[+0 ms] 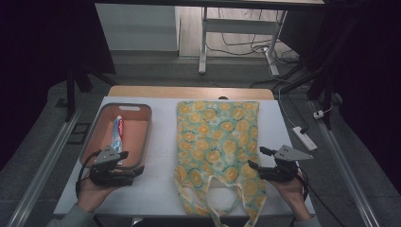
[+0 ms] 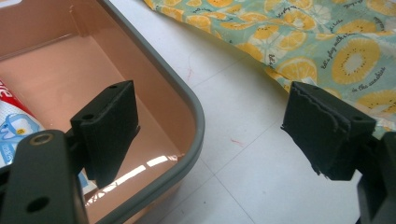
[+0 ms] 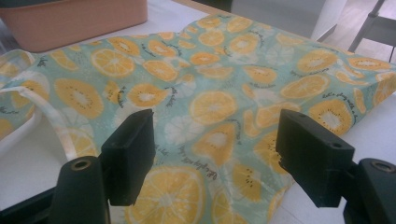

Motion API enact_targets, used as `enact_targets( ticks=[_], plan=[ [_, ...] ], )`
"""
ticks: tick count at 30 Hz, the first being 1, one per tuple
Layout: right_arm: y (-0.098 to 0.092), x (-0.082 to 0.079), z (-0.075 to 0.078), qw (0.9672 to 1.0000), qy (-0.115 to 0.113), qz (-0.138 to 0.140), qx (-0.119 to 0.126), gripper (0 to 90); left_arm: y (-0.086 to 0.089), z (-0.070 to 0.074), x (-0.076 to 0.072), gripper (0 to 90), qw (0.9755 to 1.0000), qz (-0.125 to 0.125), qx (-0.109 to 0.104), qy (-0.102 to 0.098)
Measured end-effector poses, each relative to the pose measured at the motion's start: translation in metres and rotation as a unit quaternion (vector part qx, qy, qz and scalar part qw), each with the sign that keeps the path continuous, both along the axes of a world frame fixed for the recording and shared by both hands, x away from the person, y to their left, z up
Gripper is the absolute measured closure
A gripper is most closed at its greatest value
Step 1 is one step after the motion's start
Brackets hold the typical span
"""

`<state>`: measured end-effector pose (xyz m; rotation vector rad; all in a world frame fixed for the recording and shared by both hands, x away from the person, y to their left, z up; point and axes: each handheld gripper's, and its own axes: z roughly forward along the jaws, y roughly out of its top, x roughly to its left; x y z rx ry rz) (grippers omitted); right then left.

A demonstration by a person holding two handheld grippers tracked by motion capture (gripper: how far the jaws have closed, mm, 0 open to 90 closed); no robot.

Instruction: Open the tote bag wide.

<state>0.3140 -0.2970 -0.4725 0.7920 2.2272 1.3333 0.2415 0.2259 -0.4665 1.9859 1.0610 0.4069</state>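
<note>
While both tools are gaping empty, the left tool (image 1: 135,171) is hovering by the basket (image 1: 97,124) at the table's left edge, the right tool (image 1: 255,159) over the fruit-print bag (image 1: 217,137) mid-table, likely poised to grasp its right edge next.

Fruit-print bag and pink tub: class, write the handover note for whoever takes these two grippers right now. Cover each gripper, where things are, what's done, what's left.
Left gripper: open, holding nothing, at the near corner of the pink tub.
Right gripper: open, holding nothing, over the right edge of the bag.
Toothpaste tube lies inside the tub.
Bag lies flat on the table, handles toward the person.
Done: nothing gripped yet.
Left: probably open the bag and load the toothpaste tube.
</note>
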Motion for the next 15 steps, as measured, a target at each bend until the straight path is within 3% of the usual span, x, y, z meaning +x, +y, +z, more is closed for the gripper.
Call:
enact_targets(
  ticks=[7,13,15],
  plan=[
    [0.002,-0.001,-0.002,1.0000,0.003,0.001,-0.008,27.8,-0.003,0.001,0.002,19.4,1.0000,-0.005,0.003,0.000],
    [0.000,-0.001,-0.001,1.0000,0.005,0.000,-0.007,27.7,-0.024,0.008,0.006,19.9,0.9992,-0.039,0.013,-0.007],
    [0.000,-0.002,-0.001,1.0000,0.008,-0.001,-0.006,27.7,-0.043,0.011,0.011,19.9,0.9975,-0.066,0.023,-0.007]
  ],
)
